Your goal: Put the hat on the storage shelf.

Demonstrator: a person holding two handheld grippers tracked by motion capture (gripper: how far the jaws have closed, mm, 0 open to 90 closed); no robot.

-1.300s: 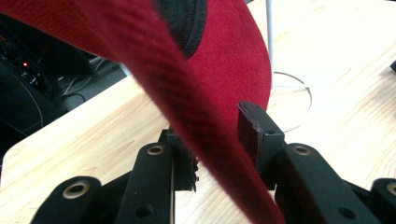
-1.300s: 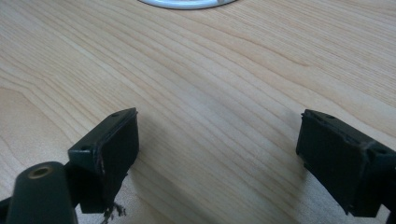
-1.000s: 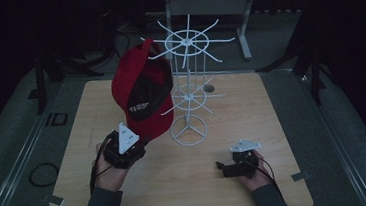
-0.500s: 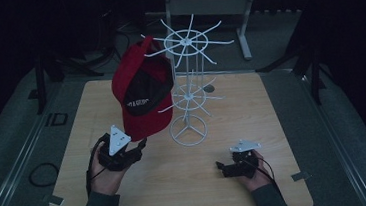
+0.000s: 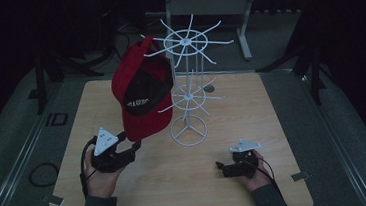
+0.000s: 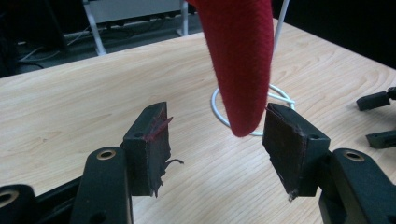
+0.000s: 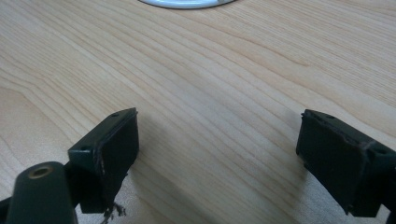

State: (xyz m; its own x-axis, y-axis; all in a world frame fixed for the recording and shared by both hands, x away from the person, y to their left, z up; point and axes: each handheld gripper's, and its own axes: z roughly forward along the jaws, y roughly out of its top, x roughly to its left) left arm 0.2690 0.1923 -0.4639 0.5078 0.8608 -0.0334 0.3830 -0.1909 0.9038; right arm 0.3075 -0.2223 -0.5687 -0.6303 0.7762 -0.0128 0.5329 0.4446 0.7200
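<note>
Red cap [image 5: 144, 99] hanging on the white wire rack [image 5: 186, 87], both tongs spread wide.

We see the left tongs [image 6: 215, 140] gaping, holding nothing, the cap's brim tip hanging between their jaws above the wooden surface [image 5: 281, 104]. Our right tongs [image 7: 218, 149] are empty too, low over the surface near the rack's ring base.

A pale wooden tabletop [image 5: 283, 124] stands on grey carpeted floor [image 5: 354, 133]. A loop of black cable [image 5: 40, 174] lies on the carpet just left of the tabletop. Beyond the far edge stands a grey metal-legged frame [image 5: 245, 32], with black tripod legs [image 5: 313, 66] at the right.
</note>
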